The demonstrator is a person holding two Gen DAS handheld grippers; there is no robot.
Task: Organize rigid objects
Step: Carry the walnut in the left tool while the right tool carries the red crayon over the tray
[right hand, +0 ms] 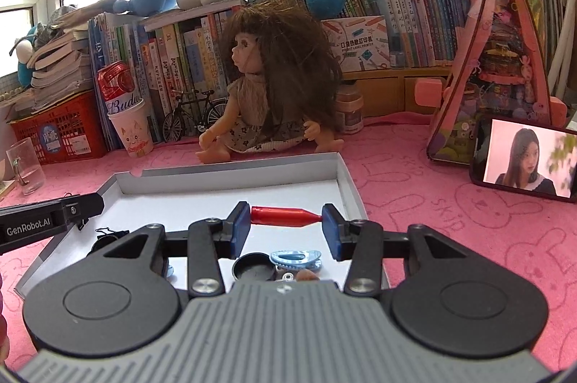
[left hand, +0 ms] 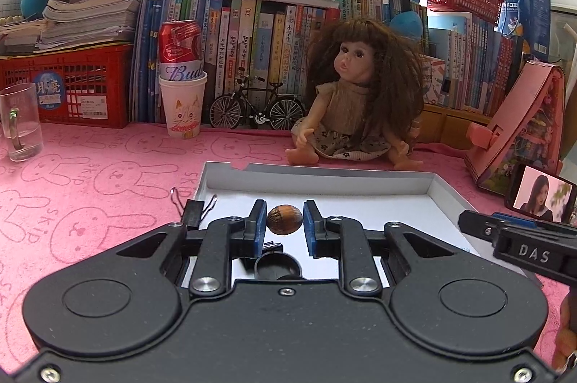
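Observation:
A shallow white box tray (left hand: 324, 179) (right hand: 230, 179) lies on the pink cloth. My left gripper (left hand: 285, 215) is shut on a small brown nut (left hand: 284, 220), held above the tray floor. My right gripper (right hand: 286, 216) is shut on a red bullet-shaped piece (right hand: 281, 216), gripped end to end across the jaws over the tray. On the tray floor lie a black binder clip (left hand: 193, 211) (right hand: 108, 233), a black round cap (left hand: 276, 265) (right hand: 252, 265) and a blue hair clip (right hand: 295, 256). The gripper bodies hide other small pieces.
Behind the tray sits a doll (left hand: 357, 98) (right hand: 274, 87). A model bicycle (left hand: 256, 109) and a paper cup holding a can (left hand: 183, 109) stand by the books. A glass mug (left hand: 20, 127) is far left; a phone (right hand: 523, 163) and pink toy house (right hand: 501, 65) right.

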